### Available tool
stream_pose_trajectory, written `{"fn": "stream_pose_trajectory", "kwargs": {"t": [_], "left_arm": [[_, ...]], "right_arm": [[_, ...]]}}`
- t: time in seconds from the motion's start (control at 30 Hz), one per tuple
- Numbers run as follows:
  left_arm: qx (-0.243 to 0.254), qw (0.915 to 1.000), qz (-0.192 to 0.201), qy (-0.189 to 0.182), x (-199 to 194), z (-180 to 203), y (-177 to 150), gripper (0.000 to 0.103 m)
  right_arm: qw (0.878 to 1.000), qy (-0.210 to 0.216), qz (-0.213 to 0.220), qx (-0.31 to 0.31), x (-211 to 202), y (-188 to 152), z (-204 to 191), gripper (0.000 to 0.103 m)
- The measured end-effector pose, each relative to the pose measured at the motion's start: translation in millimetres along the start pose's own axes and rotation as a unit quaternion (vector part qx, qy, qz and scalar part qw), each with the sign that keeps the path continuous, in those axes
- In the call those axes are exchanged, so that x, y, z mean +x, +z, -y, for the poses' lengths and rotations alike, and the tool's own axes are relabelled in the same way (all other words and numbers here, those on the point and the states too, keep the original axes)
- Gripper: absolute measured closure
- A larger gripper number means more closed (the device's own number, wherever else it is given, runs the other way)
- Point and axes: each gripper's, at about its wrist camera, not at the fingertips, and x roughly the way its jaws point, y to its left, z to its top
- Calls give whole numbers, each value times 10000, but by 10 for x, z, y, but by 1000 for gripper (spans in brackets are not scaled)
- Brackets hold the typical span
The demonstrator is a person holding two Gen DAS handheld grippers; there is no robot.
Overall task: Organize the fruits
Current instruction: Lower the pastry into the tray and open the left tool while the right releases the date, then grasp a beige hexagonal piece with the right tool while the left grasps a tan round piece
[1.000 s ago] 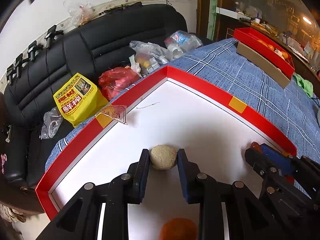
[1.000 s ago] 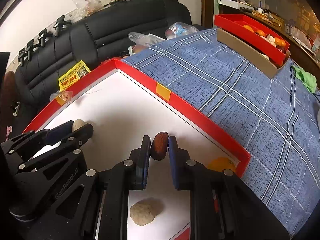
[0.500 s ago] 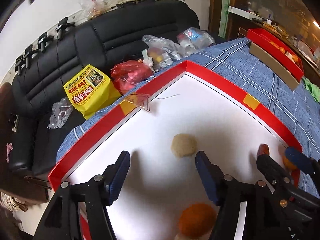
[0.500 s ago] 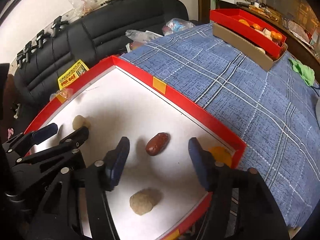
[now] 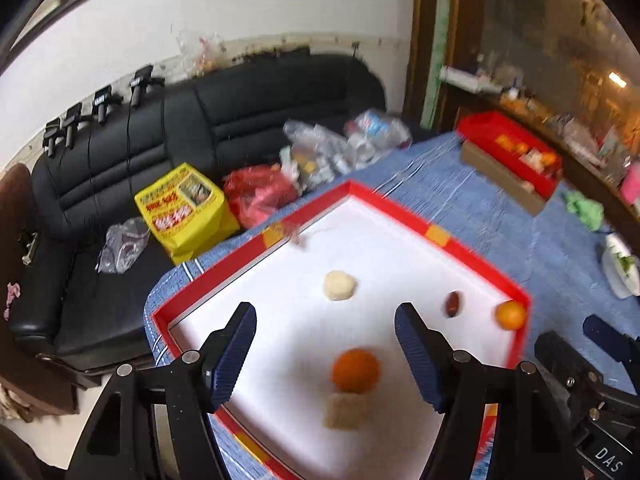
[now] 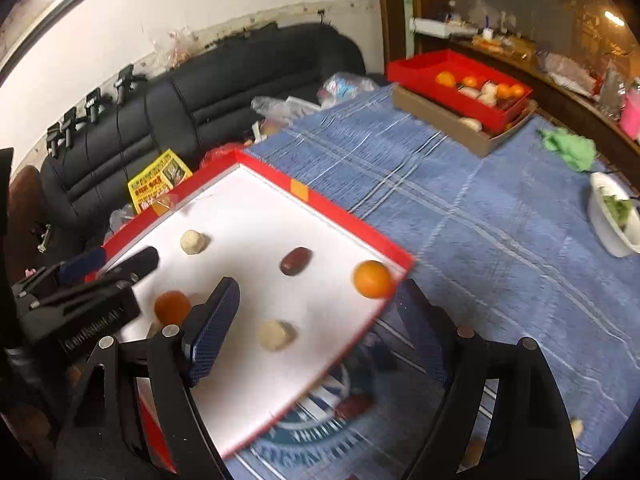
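Red-rimmed tray [image 6: 344,222], two oranges [image 6: 373,279], two beige balls [image 6: 193,241], one date [image 6: 295,261], both grippers' fingers [image 5: 416,354] wide, empty.

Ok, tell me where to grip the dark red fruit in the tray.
Grip the dark red fruit across its narrow middle, from above. It lies flat and oblong on the tray, apart from the others, so tool fingers straddle its short axis.

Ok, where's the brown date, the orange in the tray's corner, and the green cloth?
brown date [image 6: 295,261], right wrist view, middle of its body.
corner orange [image 6: 373,279], right wrist view, center of its skin.
green cloth [image 6: 568,152], right wrist view, middle of the crumpled fabric.
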Motion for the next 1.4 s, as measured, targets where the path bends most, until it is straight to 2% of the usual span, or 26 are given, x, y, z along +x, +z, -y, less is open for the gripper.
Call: {"fn": "stream_pose_trajectory", "kwargs": {"t": [0.1,0.27,0.4,0.5,0.6,0.73,0.77,1.0,1.13,1.17,1.4], "left_arm": [[39,9991,339,-256,-309,123,-82,31],[338,9949,631,-717,-673,422,-290,30],[717,9887,686,-1120,-824,696,-576,29],[982,9827,576,-1459,-850,861,-858,29],[1236,9781,361,-1633,-788,1005,-1093,29],[1505,9737,39,-1708,-669,1206,-1358,29],[1553,9724,-37,-1740,-638,1257,-1406,29],[1881,9647,-106,-1842,-562,1507,-1458,29],[1987,9608,-196,-1924,-478,1663,-1458,29],[1997,9598,-211,-1959,-459,1688,-1468,29],[2046,9579,-438,-1965,-270,1879,-1448,29]], "right_arm": [[9997,-44,239,-22,-308,-110,129,21],[9972,-236,709,58,-860,-400,454,21],[9936,-489,915,443,-1163,-703,860,21],[9888,-875,914,793,-1280,-1015,1242,22],[9845,-1227,651,1073,-1267,-1333,1623,22],[9813,-1495,237,1188,-1156,-1615,1955,41],[9815,-1497,181,1176,-1121,-1633,1990,43],[9840,-1452,18,1033,-817,-1473,2074,49],[9847,-1429,-260,964,-583,-1437,2063,70],[9844,-1490,-214,912,-571,-1437,2045,78],[9857,-1299,-115,1063,-610,-1467,2118,78]]}}
